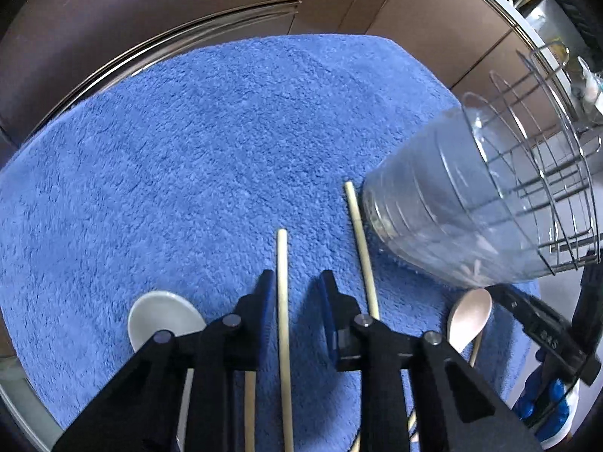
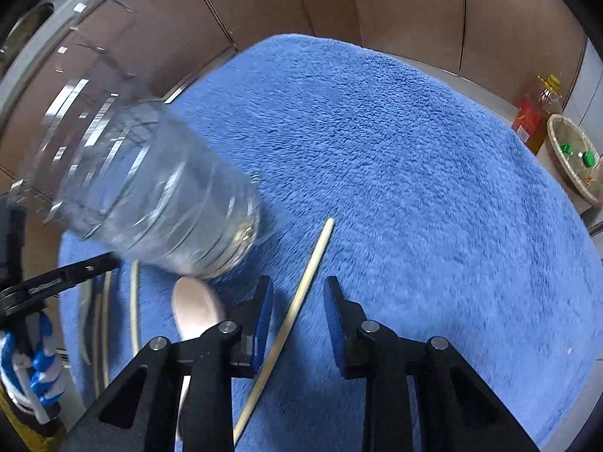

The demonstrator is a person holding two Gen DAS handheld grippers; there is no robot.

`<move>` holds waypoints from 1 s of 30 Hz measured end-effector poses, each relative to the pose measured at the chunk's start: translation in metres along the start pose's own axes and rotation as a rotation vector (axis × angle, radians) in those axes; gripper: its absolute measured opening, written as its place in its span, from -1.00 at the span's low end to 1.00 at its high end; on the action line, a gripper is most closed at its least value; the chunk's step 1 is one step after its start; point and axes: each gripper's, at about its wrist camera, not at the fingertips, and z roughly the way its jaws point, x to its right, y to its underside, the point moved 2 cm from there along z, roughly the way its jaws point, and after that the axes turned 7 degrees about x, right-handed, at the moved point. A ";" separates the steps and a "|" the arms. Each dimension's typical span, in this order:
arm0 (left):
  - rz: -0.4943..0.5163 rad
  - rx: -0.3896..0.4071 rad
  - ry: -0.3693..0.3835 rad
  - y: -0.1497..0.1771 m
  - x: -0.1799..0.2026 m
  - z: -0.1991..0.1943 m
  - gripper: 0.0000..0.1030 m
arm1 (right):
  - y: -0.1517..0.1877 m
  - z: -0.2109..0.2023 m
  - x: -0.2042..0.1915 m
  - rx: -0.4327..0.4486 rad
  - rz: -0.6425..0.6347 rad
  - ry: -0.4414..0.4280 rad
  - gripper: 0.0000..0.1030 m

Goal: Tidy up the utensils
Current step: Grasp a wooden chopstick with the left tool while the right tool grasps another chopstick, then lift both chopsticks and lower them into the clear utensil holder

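Utensils lie scattered on a fluffy blue towel (image 1: 207, 143) that covers the work surface, with a clear plastic container (image 1: 452, 207) standing toward the middle between the two hand-held grippers. In the left wrist view, going left to right: a white spoon (image 1: 162, 316) rests bowl-up at the near left; then the left gripper (image 1: 296, 282), pointing steeply down, straddles a pale wooden chopstick (image 1: 281, 301). Its jaws are partly drawn in with the stick between them, but a gap shows on the right side, so it looks not yet clamped. Just right lies a second chopstick (image 1: 361, 241), its far tip close beside the container's base, and then a pale pink spoon (image 1: 471, 316) near the container. A wire rack (image 1: 546, 173) stands behind. In the right wrist view, the container (image 2: 158, 196) sits at left with the pink spoon (image 2: 196, 312) below it. The right gripper (image 2: 297, 290) stands over a chopstick (image 2: 301, 293) lying diagonally; the stick sits nearer the left pad, daylight on both sides, so the gripper seems unclenched. Chopsticks are likely light, stiff and smooth, prone to rolling or pivoting; a mid-shaft pinch, squarely across, should hold best, pressing slightly into the soft pile.
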 end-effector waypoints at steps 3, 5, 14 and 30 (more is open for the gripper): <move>0.019 -0.005 -0.028 0.000 0.003 0.003 -0.65 | -0.006 0.008 -0.004 -0.011 -0.021 0.043 -0.68; 0.025 0.000 -0.065 -0.006 0.011 0.009 -0.81 | -0.008 0.010 -0.007 -0.011 -0.039 0.073 -0.76; 0.001 0.036 -0.039 -0.001 0.008 0.000 -0.91 | -0.002 -0.006 0.003 0.045 0.042 -0.017 -0.88; 0.031 0.417 0.060 0.032 0.008 -0.127 -0.91 | 0.036 -0.142 -0.017 0.374 -0.087 -0.145 -0.89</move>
